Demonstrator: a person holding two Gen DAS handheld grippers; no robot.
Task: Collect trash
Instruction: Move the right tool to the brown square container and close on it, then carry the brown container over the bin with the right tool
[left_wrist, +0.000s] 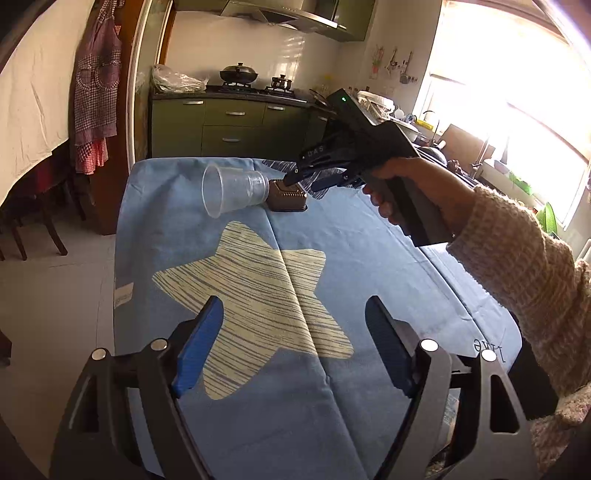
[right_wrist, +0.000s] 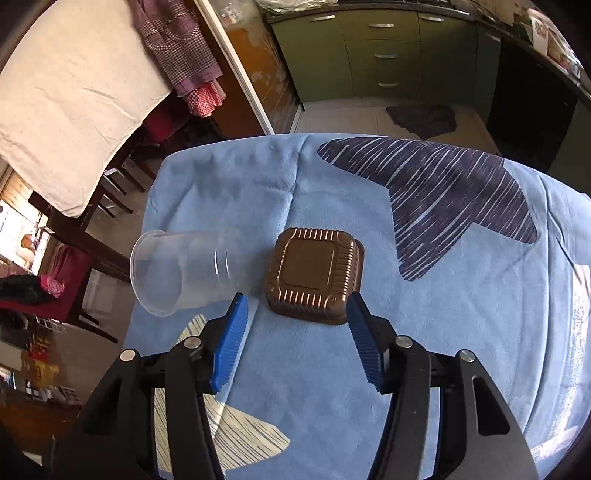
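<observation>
A clear plastic cup (left_wrist: 232, 190) (right_wrist: 184, 273) lies on its side on the blue star-patterned tablecloth (left_wrist: 332, 236) (right_wrist: 461, 314), its mouth toward the table's left edge. Its base is right next to a brown ribbed plastic container (left_wrist: 288, 197) (right_wrist: 314, 273). My right gripper (right_wrist: 295, 297) (left_wrist: 304, 184) stands open just over the container's near edge. One fingertip is off its left side by the cup's base and the other is at its right corner, and the pads do not press on it. My left gripper (left_wrist: 294, 306) is open over the pale star, well short of both items, with nothing between its fingers.
The table's left edge (left_wrist: 120, 258) drops to a tiled floor, with dark chairs (right_wrist: 74, 295) there. Green kitchen cabinets (left_wrist: 232, 125) and a stove stand beyond the far edge. A dark mat (right_wrist: 424, 118) lies on the floor. A knitted sleeve (left_wrist: 517, 266) reaches in from the right.
</observation>
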